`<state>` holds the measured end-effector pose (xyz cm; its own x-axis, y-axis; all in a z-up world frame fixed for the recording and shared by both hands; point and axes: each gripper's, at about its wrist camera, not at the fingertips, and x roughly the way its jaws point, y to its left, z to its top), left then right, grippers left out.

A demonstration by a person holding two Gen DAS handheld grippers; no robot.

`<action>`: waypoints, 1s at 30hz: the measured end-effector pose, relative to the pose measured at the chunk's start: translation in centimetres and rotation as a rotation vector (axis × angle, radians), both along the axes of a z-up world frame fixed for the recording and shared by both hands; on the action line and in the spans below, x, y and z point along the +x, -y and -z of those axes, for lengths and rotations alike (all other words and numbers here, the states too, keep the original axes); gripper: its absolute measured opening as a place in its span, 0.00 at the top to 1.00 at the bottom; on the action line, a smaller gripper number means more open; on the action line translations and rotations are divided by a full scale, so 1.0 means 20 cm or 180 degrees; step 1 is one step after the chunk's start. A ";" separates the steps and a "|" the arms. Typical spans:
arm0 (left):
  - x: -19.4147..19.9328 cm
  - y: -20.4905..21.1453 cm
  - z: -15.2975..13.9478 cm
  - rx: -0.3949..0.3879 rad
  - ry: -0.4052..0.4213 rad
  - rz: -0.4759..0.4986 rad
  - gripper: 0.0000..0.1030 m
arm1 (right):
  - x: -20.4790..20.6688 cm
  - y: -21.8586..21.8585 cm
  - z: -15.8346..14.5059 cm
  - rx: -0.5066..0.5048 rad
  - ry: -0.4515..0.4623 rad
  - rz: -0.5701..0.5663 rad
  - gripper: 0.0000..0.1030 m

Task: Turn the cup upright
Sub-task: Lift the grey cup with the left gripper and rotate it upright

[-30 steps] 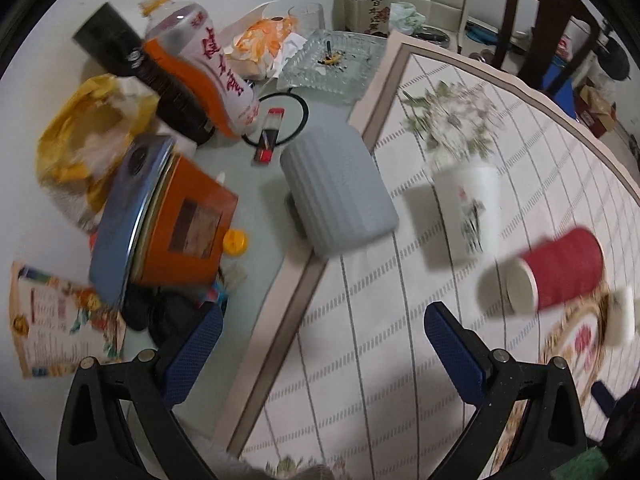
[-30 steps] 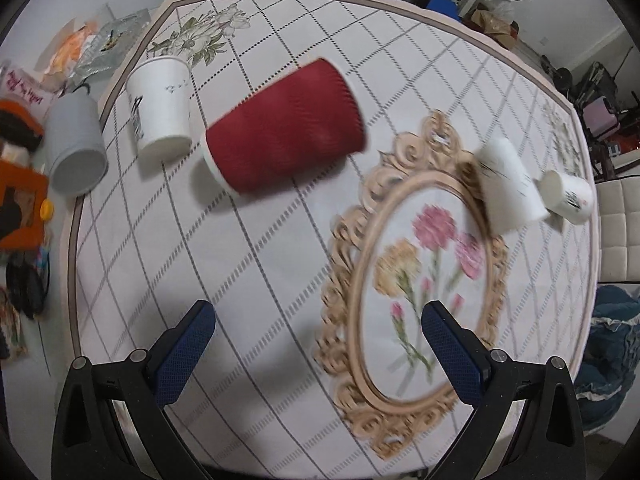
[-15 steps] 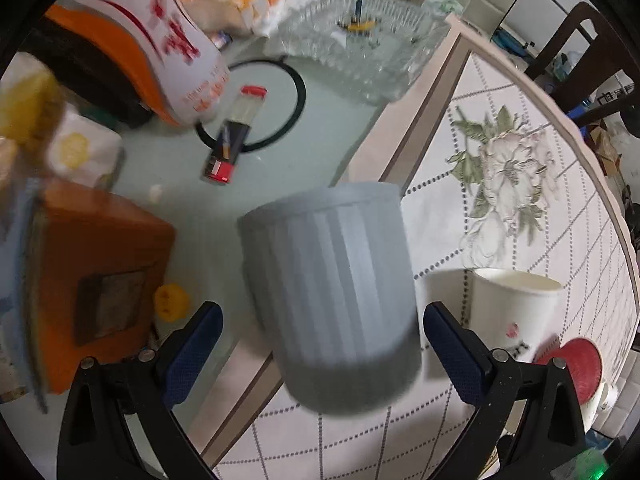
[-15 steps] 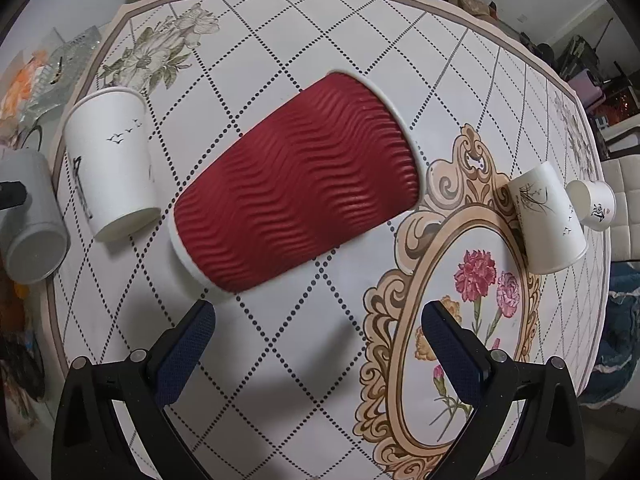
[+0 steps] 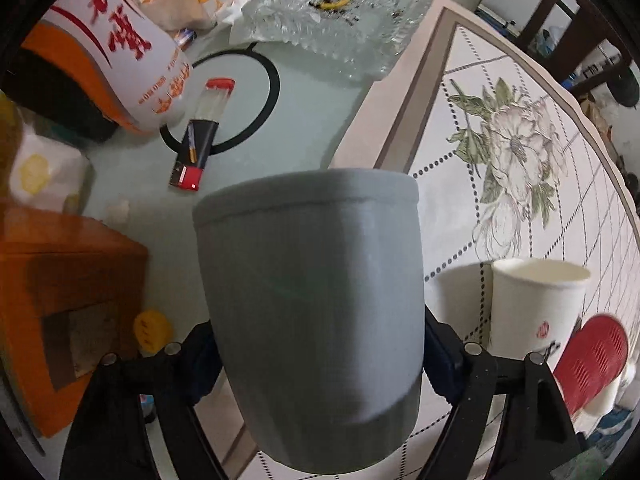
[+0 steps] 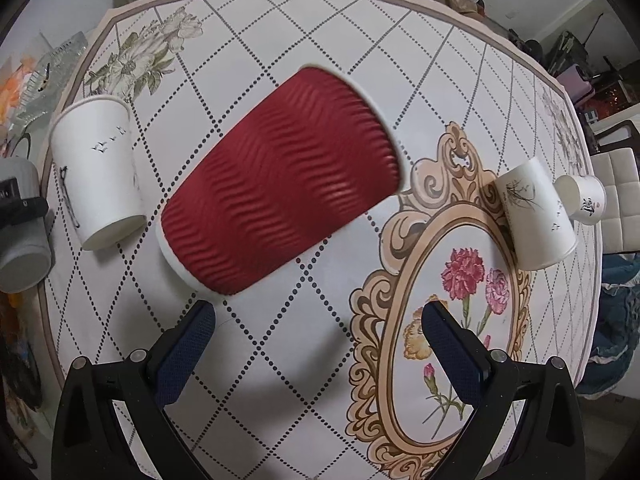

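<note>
A grey ribbed cup (image 5: 316,304) lies on its side at the edge of the tablecloth, its mouth pointing away from me. My left gripper (image 5: 318,360) has a finger on each side of its lower body, close against it; the pads are mostly hidden. The cup and that gripper also show in the right wrist view (image 6: 20,232). A red wavy paper cup (image 6: 280,216) lies on its side in the middle of the cloth. My right gripper (image 6: 316,332) is open and empty just short of it.
A white paper cup (image 6: 98,176) stands upright between the grey and red cups. Two more white cups (image 6: 536,220) lie to the right. A glass ashtray (image 5: 340,12), a lighter (image 5: 200,136), a bottle (image 5: 120,48) and an orange box (image 5: 60,300) crowd the left.
My left gripper moved forward around the grey cup and its fingers closed in against it. My right gripper moved nearer the red cup and stayed open.
</note>
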<state>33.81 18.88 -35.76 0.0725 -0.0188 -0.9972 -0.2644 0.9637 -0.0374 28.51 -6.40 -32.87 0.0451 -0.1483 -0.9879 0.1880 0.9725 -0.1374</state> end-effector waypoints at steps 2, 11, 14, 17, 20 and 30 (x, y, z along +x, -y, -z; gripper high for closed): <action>-0.02 0.02 -0.05 0.0062 0.0072 0.0068 0.21 | -0.02 0.00 -0.02 0.0000 0.0032 0.0000 0.00; -0.26 0.13 -0.35 0.0242 0.0391 0.0417 0.21 | -0.20 0.00 -0.11 0.0085 0.0140 0.0036 0.00; -0.41 0.24 -0.48 0.0238 0.0461 0.0541 0.21 | -0.28 0.06 -0.15 0.0119 0.0173 0.0058 0.00; -0.51 0.36 -0.56 0.0219 0.0494 0.0642 0.21 | -0.35 0.14 -0.20 0.0125 0.0215 0.0077 0.00; -0.65 0.52 -0.64 0.0198 0.0519 0.0771 0.21 | -0.42 0.27 -0.26 0.0124 0.0275 0.0151 0.00; -0.87 1.12 -0.55 0.0168 0.0478 0.1231 0.21 | -0.70 0.79 -0.27 -0.0038 0.0302 0.0457 0.00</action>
<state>16.32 -3.44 -24.78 0.2148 -0.0224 -0.9764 0.1220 0.9925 0.0041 14.51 -22.24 -27.45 0.1155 -0.1715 -0.9784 0.3377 0.9331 -0.1237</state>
